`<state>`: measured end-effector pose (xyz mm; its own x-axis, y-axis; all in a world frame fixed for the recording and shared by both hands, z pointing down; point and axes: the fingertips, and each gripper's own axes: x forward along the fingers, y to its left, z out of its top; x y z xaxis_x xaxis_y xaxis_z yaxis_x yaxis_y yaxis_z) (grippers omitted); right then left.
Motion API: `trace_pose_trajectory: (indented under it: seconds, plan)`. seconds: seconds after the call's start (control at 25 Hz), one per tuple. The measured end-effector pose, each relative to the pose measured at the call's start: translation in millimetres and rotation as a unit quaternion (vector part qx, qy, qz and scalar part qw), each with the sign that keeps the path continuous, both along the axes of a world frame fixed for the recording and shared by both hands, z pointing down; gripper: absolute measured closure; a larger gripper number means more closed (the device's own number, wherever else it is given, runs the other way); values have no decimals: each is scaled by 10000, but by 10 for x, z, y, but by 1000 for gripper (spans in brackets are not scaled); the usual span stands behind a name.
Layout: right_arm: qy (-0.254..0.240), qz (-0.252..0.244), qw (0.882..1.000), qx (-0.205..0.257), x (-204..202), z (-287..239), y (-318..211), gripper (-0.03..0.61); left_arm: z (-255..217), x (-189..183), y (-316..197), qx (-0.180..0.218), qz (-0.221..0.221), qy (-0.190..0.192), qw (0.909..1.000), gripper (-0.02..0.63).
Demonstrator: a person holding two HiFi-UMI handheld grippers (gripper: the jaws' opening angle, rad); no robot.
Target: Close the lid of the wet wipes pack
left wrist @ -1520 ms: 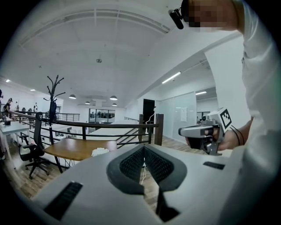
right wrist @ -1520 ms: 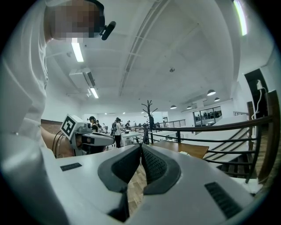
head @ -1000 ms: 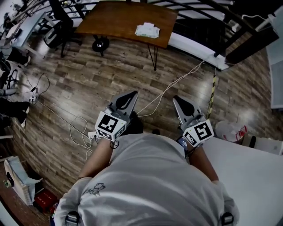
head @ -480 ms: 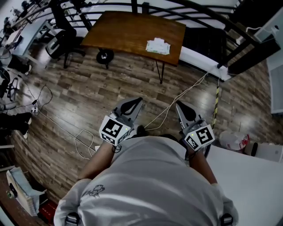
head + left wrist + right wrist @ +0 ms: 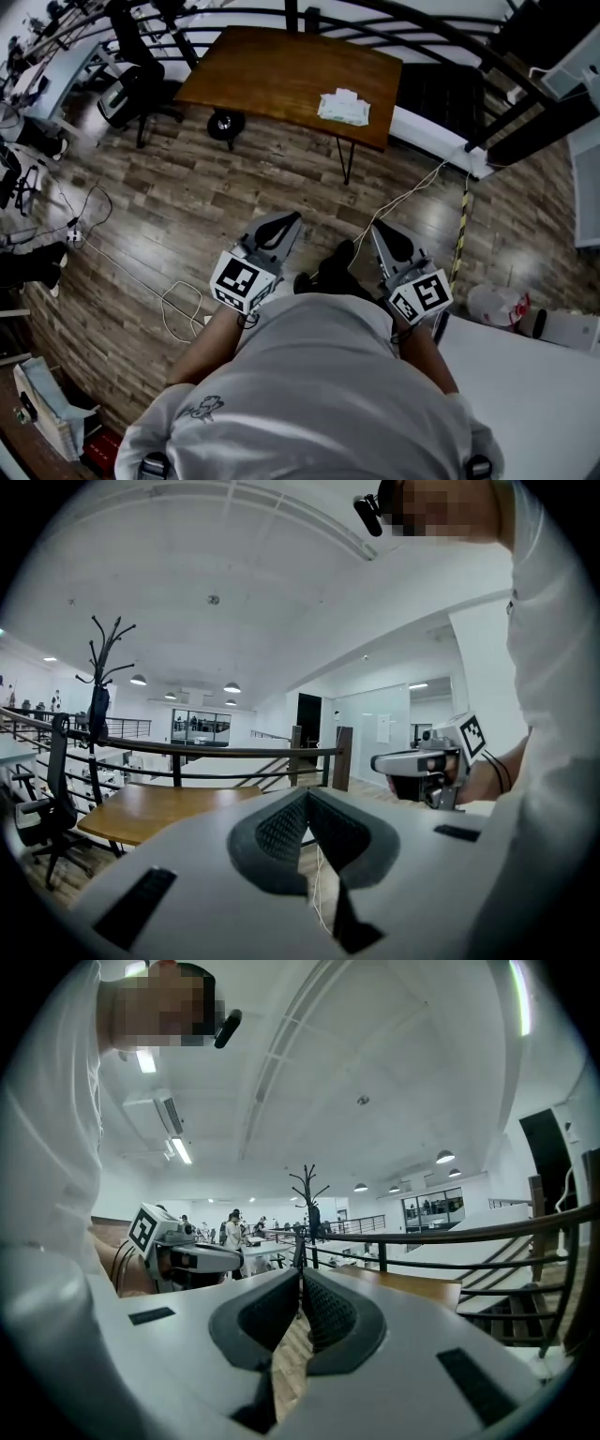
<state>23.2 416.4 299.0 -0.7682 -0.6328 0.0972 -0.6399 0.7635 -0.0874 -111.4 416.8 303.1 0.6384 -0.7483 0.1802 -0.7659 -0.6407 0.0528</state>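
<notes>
Wet wipes pack (image 5: pixel 344 107): on table (image 5: pixel 262 66) | left tool (image 5: pixel 284 221): pressed together | right tool (image 5: pixel 379 231): pressed together

Well ahead of left hand-held gripper (image 5: pixel 289 222) and right hand-held gripper (image 5: pixel 378 230), side by side: bench (image 5: pixel 262 66). On it, wet wipes pack (image 5: pixel 343 107) (toward right end). Left of bench, chair (image 5: pixel 131 80); behind it, railing (image 5: pixel 296 13).

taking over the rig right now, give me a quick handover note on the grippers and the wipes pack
Left gripper: shut, empty, held out over the floor.
Right gripper: shut, empty, beside it.
Wipes pack: on the wooden table ahead, well out of reach.
Done: cannot tell; the pack is too small to see whether it is open.
Left: walk to the table, close the pack.
</notes>
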Motion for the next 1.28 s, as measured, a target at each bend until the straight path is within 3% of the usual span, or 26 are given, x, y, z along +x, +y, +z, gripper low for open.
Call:
trace_pose_trajectory:
  seconds: [0.48, 1.28]
  plan:
    - [-102, -94, 9999, -26, -46, 28, -536, 543, 27, -57, -440, -29, -91, -105, 9999, 600]
    - [-154, -234, 9995, -170, 689, 108, -2025, 543, 178, 713, -1972, -260, -76, -201, 9994, 600]
